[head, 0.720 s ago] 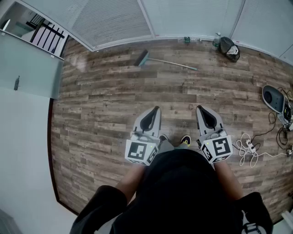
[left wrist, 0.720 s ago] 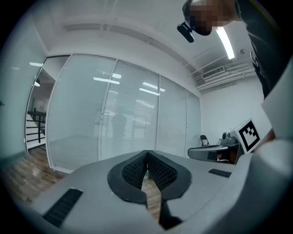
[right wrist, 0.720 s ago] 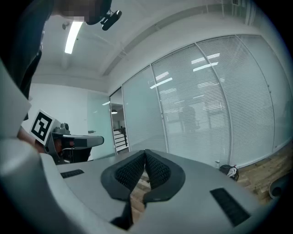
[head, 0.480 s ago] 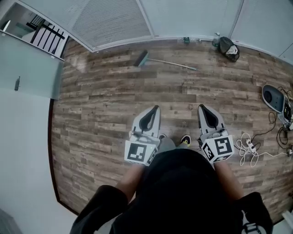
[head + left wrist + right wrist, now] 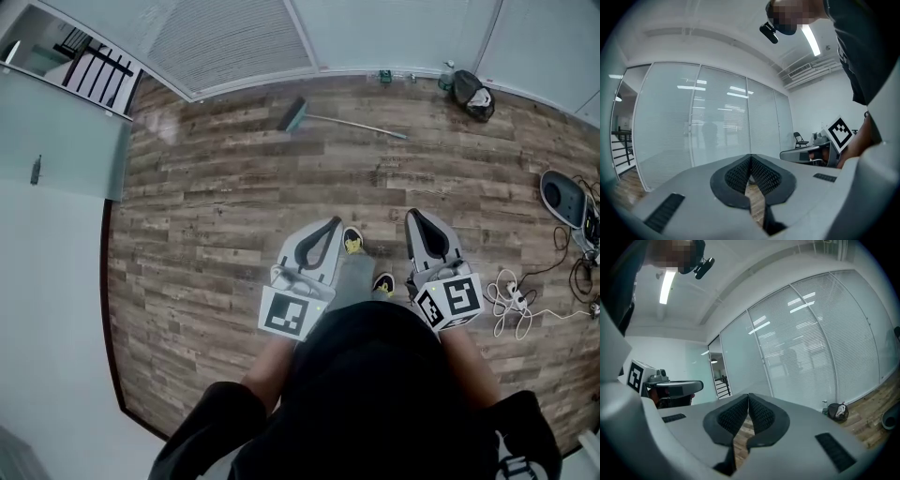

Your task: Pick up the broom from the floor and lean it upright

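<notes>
One broom lies flat on the floor, just before the glass wall and well apart from both grippers. The left gripper and right gripper are clenched on nothing. The thin handle may be knocked or rolled away if the jaws are not opened first. Once leaned, it may slide down the glass. Counted: one broom, two grippers, one bag.
</notes>
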`<state>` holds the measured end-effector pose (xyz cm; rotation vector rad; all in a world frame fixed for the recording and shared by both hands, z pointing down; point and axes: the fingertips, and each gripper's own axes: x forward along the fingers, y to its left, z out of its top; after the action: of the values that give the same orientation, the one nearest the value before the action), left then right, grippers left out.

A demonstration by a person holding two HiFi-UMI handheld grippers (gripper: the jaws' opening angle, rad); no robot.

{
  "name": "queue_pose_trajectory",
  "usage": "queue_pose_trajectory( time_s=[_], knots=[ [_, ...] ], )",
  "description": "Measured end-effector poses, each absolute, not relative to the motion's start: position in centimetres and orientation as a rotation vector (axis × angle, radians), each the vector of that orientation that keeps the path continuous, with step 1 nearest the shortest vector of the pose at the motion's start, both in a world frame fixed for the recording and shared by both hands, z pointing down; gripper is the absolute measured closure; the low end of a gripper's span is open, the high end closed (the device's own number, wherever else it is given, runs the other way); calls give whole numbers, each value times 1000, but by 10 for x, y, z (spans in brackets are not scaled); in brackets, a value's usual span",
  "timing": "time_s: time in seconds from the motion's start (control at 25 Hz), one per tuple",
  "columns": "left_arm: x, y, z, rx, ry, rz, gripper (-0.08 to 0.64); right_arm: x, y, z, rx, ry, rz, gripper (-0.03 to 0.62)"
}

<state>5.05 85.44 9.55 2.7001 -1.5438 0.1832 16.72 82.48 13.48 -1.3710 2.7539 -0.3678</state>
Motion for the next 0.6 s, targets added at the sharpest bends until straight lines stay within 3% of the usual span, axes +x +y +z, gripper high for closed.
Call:
queue_pose_trajectory(
  time_s=[0.6],
  knots=[
    [21,728,106,2692,-1416,75,537,140,711,152,-1467,2778,-429,574]
  ],
)
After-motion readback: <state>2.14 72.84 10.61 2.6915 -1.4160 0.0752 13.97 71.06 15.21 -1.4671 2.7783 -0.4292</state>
